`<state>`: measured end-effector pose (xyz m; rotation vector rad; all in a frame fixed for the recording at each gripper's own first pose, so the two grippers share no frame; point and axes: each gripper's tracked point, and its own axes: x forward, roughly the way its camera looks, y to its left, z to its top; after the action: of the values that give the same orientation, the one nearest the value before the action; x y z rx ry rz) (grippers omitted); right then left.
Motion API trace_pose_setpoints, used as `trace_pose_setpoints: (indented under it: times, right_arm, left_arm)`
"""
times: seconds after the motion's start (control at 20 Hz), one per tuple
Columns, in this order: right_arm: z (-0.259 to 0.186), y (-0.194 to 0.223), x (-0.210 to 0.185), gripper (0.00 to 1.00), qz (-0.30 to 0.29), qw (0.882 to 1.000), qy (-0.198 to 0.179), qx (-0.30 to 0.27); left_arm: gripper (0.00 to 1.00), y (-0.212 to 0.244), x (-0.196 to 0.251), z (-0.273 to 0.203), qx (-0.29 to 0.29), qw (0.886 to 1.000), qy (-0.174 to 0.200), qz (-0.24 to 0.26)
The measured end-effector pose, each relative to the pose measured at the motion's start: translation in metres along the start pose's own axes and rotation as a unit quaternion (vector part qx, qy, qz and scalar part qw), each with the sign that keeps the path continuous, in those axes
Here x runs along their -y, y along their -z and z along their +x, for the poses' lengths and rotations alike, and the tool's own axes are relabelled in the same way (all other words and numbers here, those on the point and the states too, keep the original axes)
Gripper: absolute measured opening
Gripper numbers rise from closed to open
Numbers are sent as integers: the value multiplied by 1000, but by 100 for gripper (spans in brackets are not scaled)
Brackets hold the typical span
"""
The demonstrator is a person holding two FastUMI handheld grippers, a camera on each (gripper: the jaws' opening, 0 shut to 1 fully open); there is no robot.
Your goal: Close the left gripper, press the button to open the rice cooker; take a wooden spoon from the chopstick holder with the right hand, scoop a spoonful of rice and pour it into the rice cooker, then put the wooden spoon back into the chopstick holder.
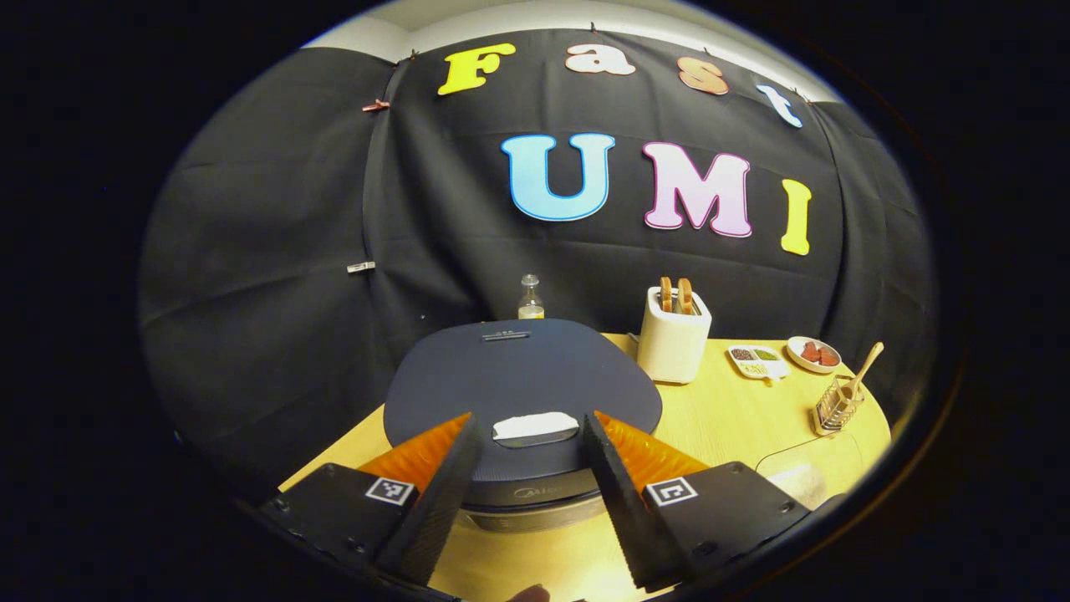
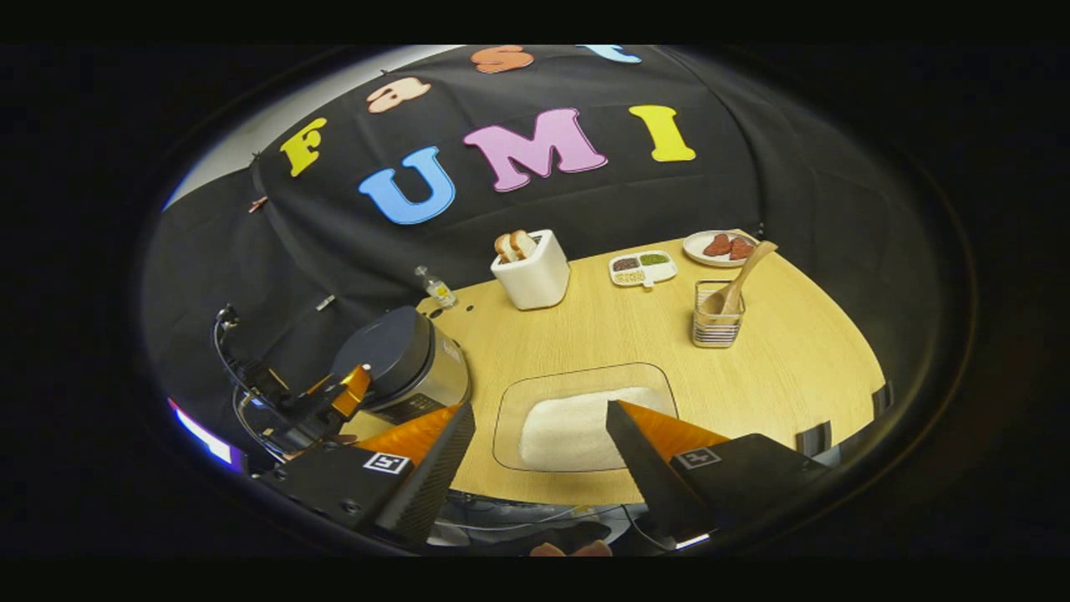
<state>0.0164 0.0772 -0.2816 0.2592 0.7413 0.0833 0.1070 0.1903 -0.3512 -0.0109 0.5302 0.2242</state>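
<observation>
The dark rice cooker stands with its lid down, right in front of my left gripper. That gripper is open, its fingers framing the pale lid button without touching it. A wooden spoon leans in the wire chopstick holder at the far right. In the right gripper view, my right gripper is open and empty above the near edge of a clear tray of white rice. The spoon in the holder lies beyond it, and the cooker is to the left with the left gripper at it.
A white toaster with bread slices stands at the back of the wooden table. A small bottle, a divided dish of grains and a plate of red pieces sit along the far edge.
</observation>
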Motion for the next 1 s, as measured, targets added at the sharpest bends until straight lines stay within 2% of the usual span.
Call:
trace_pose_setpoints:
  times: [0.1,0.25,0.35,0.45,0.7,0.85,1.0]
  right_arm:
    - [2,3,-3,99,3,1000,-4,-4]
    - [4,5,-9,99,4,1000,-9,-10]
    - [4,4,-10,99,2,1000,-12,-10]
    - [2,4,-10,99,4,1000,-13,-11]
    - [-1,-4,0,99,14,1000,-8,-3]
    - [-3,-13,5,98,23,1000,-5,5]
    - [-3,-25,13,98,26,1000,-1,15]
  left_arm:
    - [87,-4,-1,1,-2,1000,0,-16]
    - [87,0,3,0,-3,1000,-8,-9]
    - [87,8,5,1,-10,1000,-3,-27]
    - [88,10,6,0,2,1000,-1,-9]
    - [87,4,5,-2,16,1000,13,-1]
    - [88,1,8,-10,3,999,34,-31]
    - [93,-8,8,-25,-4,997,38,-72]
